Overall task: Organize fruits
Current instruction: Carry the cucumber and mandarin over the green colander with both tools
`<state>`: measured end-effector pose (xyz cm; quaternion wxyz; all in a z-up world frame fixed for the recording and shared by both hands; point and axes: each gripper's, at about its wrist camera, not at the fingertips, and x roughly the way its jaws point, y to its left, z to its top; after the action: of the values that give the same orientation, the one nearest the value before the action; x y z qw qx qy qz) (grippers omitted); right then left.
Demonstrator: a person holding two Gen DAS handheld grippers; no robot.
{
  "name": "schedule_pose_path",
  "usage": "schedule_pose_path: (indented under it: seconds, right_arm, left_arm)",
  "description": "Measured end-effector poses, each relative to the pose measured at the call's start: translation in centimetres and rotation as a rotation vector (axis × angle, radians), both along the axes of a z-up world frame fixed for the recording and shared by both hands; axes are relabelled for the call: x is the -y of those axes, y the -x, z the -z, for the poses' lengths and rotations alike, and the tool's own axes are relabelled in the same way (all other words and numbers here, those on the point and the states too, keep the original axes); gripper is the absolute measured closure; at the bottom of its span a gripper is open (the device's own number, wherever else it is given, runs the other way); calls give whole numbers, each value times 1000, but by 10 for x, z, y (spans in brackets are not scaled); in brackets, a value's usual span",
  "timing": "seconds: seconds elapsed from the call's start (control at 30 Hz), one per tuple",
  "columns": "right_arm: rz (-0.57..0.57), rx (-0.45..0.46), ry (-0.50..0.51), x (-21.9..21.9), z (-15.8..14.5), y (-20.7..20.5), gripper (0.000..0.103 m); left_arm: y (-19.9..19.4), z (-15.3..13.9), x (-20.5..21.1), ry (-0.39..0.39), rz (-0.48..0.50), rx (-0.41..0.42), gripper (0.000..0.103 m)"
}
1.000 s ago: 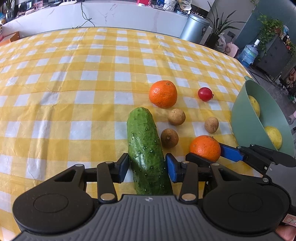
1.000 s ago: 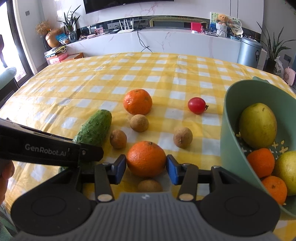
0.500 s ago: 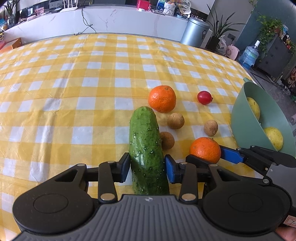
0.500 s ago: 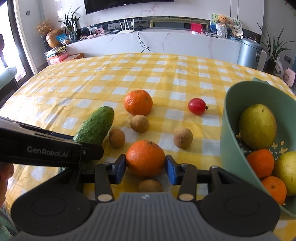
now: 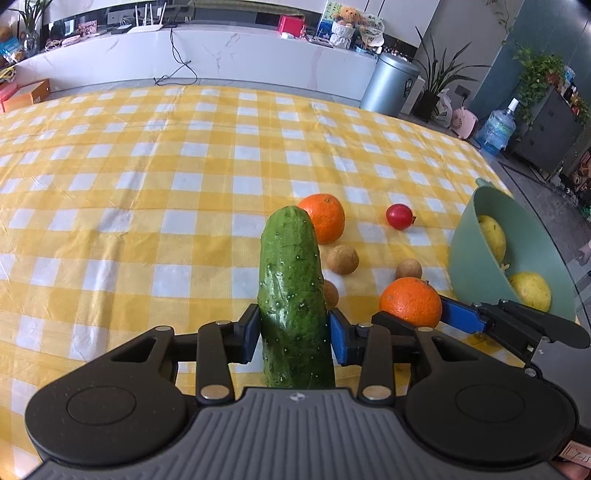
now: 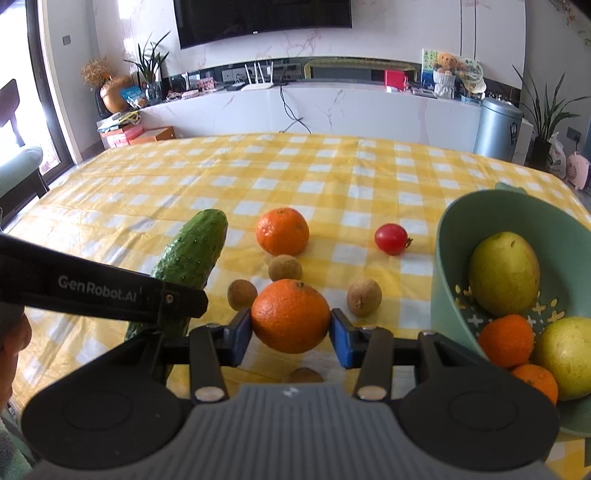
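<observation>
Left hand-held gripper (image 5: 293, 332) clamped on cucumber (image 5: 291, 291), right hand-held gripper (image 6: 290, 328) clamped on orange (image 6: 290, 315), both just above the desk (image 6: 184, 184), likely bound for green bowl (image 6: 448, 288).

home living room – wall tv (image 6: 262, 18)

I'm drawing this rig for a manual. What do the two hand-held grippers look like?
Both match: the left hand-held gripper and right hand-held gripper have black linkage arms with silver rivets, blue pads, round black housings and a ribbed grey base. One arm reads "GenRobot.AI" in white.
</observation>
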<state>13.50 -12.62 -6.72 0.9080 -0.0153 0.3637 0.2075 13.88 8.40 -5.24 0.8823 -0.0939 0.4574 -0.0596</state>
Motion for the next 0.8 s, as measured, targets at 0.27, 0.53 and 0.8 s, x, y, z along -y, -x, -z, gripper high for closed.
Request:
schedule_pose_path:
  seconds: [0.27, 0.53, 0.8]
  right_arm:
    - [-1, 81, -6, 11, -20, 21, 60]
    - [44, 131, -32, 34, -49, 40, 60]
    - [90, 182, -41, 63, -75, 57, 60]
  left_arm:
    - [10, -27, 14, -16, 0, 45, 59]
    - [21, -58, 33, -25, 11, 101, 59]
    - [20, -76, 54, 27, 19, 122, 59]
